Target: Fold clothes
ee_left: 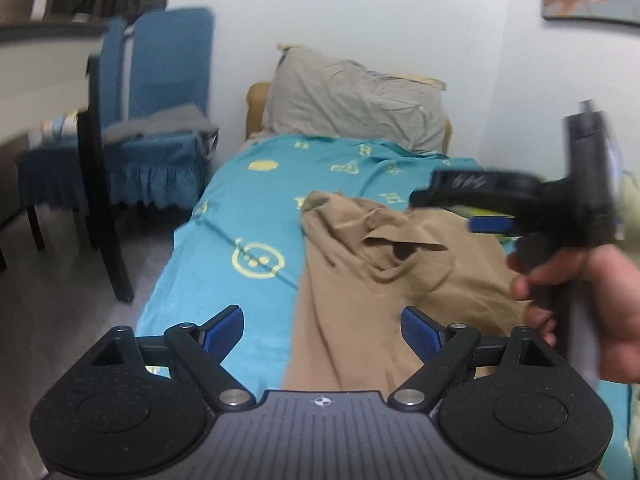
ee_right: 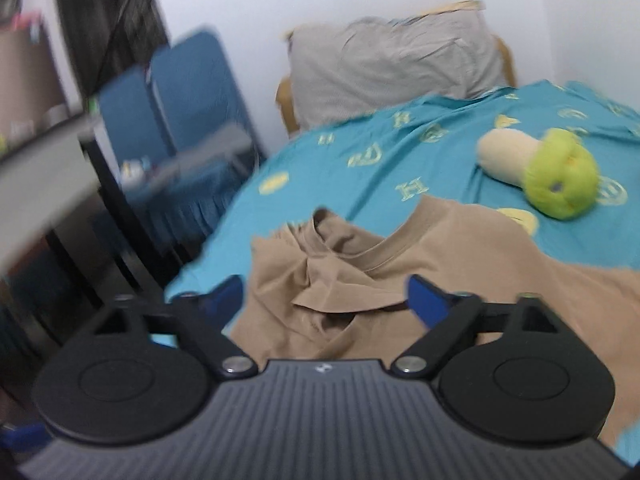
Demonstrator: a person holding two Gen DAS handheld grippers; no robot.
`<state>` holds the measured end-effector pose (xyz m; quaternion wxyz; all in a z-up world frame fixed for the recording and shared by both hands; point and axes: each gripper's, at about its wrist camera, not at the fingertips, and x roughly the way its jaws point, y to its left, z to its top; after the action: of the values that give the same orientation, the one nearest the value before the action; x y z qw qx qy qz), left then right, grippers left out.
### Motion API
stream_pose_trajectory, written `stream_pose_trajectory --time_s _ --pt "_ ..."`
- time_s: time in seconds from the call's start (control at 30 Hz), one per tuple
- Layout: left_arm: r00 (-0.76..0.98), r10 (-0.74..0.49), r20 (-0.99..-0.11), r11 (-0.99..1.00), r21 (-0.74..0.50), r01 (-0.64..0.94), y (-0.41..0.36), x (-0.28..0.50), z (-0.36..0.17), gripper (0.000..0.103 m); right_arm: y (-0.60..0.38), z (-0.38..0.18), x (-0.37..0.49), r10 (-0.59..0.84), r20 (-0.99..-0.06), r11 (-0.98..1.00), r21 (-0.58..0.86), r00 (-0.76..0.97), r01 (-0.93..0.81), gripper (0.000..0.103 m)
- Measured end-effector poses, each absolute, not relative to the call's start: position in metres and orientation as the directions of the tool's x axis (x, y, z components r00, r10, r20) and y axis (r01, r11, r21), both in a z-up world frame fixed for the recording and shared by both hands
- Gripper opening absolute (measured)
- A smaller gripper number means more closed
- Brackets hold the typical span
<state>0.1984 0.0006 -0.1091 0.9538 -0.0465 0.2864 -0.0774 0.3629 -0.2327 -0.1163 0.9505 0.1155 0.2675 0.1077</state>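
Note:
A crumpled tan T-shirt [ee_left: 360, 276] [ee_right: 460, 248] lies on the bed's teal sheet [ee_left: 248, 208] [ee_right: 360, 172], its collar toward the pillow and one part bunched up at the left. In the left wrist view my left gripper [ee_left: 322, 322] is open just above the shirt's near left edge, with nothing between its blue pads. My right gripper [ee_left: 448, 210], held by a hand [ee_left: 600, 312], hovers over the shirt's far right part, blurred. Seen from the right wrist, the right gripper [ee_right: 325, 292] is open over the bunched cloth below the collar, pads apart from it.
A grey pillow [ee_left: 352, 100] [ee_right: 392, 60] leans on the wall at the bed's head. On the sheet to the right lies a green and cream plush toy [ee_right: 556, 176]. Blue-covered chairs [ee_left: 160, 100] [ee_right: 180, 92] and a dark table leg [ee_left: 104, 200] stand left of the bed.

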Motion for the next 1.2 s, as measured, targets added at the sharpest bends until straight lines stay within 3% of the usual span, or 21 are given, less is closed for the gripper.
stream_pose_trajectory --time_s 0.27,0.37,0.43,0.6,0.77,0.9,1.0,1.07,1.13,1.2 --pt "0.8 -0.214 -0.561 0.967 -0.24 0.09 0.009 0.223 -0.133 0.087 -0.182 -0.162 0.416 0.188 -0.601 0.979 0.047 0.777 -0.201 0.075" --pt "0.796 -0.217 -0.566 0.962 -0.263 0.075 0.013 0.224 -0.136 0.087 -0.175 -0.169 0.424 0.143 -0.623 0.98 -0.018 0.769 -0.197 0.053" --pt "0.794 -0.215 -0.569 0.96 -0.274 0.064 0.015 0.224 -0.137 0.087 -0.179 -0.166 0.427 0.086 -0.61 0.987 -0.054 0.788 -0.15 0.019" --pt "0.795 -0.211 -0.569 0.956 -0.289 0.047 0.016 0.223 -0.136 0.087 -0.203 -0.15 0.427 -0.003 -0.52 1.0 -0.008 0.854 -0.001 0.017" --pt "0.801 -0.202 -0.564 0.964 -0.261 0.059 0.01 0.221 -0.136 0.087 -0.229 -0.155 0.45 -0.042 -0.537 0.992 0.079 0.843 0.1 0.017" --pt "0.803 -0.196 -0.563 0.97 -0.23 0.075 0.004 0.223 -0.138 0.087 -0.257 -0.162 0.455 -0.007 -0.549 0.964 0.217 0.836 0.151 0.021" --pt "0.804 -0.199 -0.561 0.972 -0.216 0.09 -0.001 0.224 -0.14 0.087 -0.275 -0.155 0.443 0.021 -0.547 0.934 0.309 0.837 0.179 0.035" --pt "0.805 -0.199 -0.56 0.974 -0.202 0.1 -0.005 0.223 -0.14 0.087 -0.284 -0.144 0.425 0.03 -0.545 0.931 0.321 0.838 0.176 0.05" --pt "0.805 -0.199 -0.558 0.976 -0.186 0.112 -0.009 0.222 -0.138 0.087 -0.292 -0.129 0.402 0.03 -0.539 0.931 0.323 0.842 0.173 0.076" --pt "0.814 -0.202 -0.545 0.977 -0.173 0.126 -0.011 0.216 -0.134 0.087 -0.3 -0.111 0.372 0.048 -0.523 0.933 0.327 0.851 0.148 0.091"
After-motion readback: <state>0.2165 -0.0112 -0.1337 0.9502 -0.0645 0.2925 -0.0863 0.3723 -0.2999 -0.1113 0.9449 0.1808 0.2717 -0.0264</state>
